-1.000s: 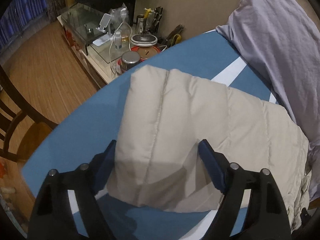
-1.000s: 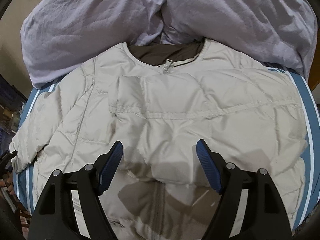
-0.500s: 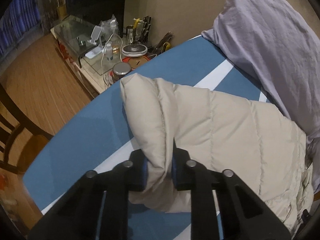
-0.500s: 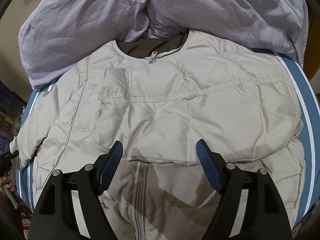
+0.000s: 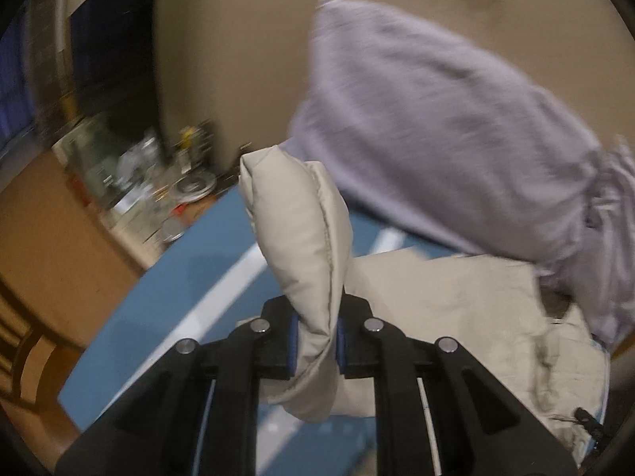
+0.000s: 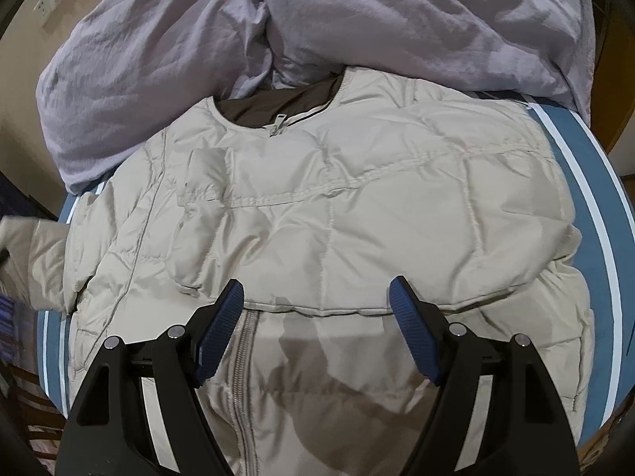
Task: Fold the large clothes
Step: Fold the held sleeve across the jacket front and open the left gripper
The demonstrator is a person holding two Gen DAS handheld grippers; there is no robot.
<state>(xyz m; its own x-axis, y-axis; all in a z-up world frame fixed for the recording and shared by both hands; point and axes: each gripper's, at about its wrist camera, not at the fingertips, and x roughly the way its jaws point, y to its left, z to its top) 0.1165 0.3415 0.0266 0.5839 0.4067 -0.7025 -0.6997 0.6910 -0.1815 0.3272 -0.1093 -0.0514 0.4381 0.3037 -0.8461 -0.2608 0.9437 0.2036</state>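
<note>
Quilted, faintly glossy cloth jacket (image 6: 357, 214); matt crumpled lilac duvet (image 6: 397, 20); ribbed tool pads (image 6: 412, 329).

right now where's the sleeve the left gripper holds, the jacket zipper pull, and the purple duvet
sleeve (image 5: 301, 238), left wrist view, on its puffy middle
zipper pull (image 6: 276, 124), right wrist view, on the tab at the collar
purple duvet (image 6: 416, 20), right wrist view, on its crumpled top

Your beige quilted puffer jacket (image 6: 337, 214) lies front-up on the blue striped bed (image 6: 595, 182), zipped, brown lining showing at the collar toward 12 o'clock. Its sleeve (image 5: 301, 238) at 9 o'clock stands lifted, bunched, tip pointing up.
</note>
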